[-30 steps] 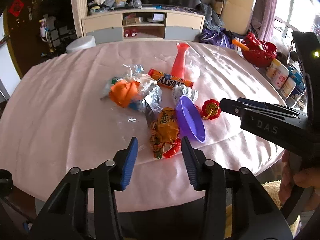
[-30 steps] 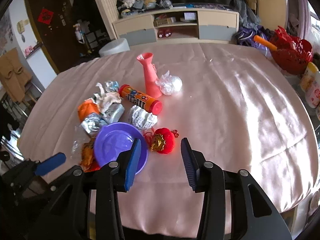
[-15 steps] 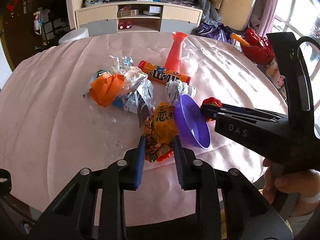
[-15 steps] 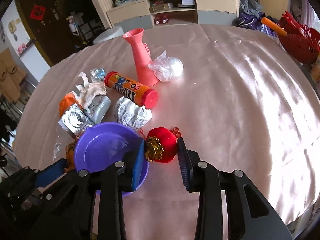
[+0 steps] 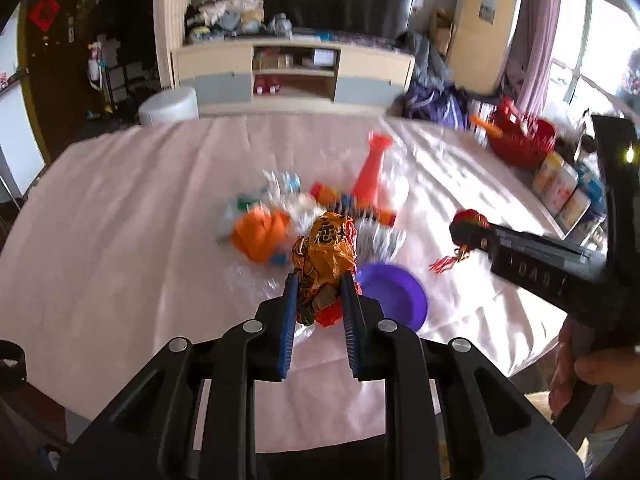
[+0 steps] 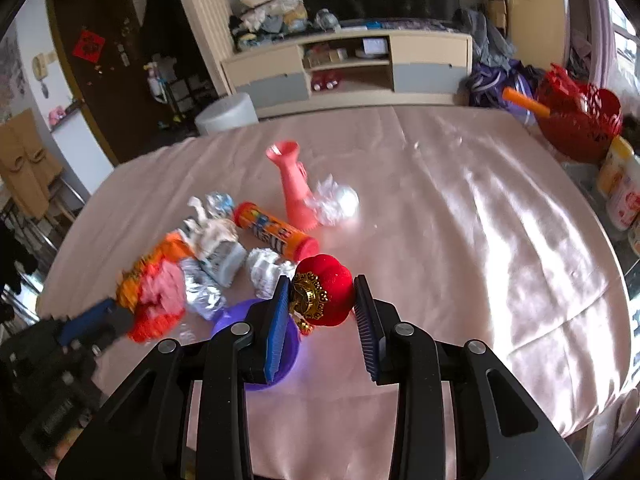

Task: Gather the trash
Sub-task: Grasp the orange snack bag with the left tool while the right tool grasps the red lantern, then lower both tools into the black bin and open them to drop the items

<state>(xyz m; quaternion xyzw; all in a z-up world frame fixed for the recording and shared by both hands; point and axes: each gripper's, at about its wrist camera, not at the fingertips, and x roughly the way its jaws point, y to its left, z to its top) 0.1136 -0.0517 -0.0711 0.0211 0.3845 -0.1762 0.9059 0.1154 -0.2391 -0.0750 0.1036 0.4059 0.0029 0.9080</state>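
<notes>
My left gripper [image 5: 318,280] is shut on an orange crumpled snack wrapper [image 5: 326,256] and holds it lifted above the pink tablecloth. My right gripper [image 6: 320,292] is shut on a red lantern ornament [image 6: 324,296] with a gold cap, also lifted; it shows in the left wrist view [image 5: 468,224]. A purple bowl [image 5: 394,296] lies on the table below both grippers. More trash lies behind: an orange wrapper [image 5: 260,234], silver foil balls [image 6: 202,290], crumpled paper [image 6: 266,270] and an orange candy tube [image 6: 276,232].
A pink plastic vase [image 6: 294,188] stands mid-table beside a clear plastic wad [image 6: 336,202]. A red basket [image 6: 578,120] and bottles [image 6: 620,188] sit past the right edge. The round table's [image 6: 480,240] near edge runs just below the grippers.
Both grippers have shut on their items and lifted them off the table: the left took the snack wrapper, the right took the red lantern. The views pulled up and back.
</notes>
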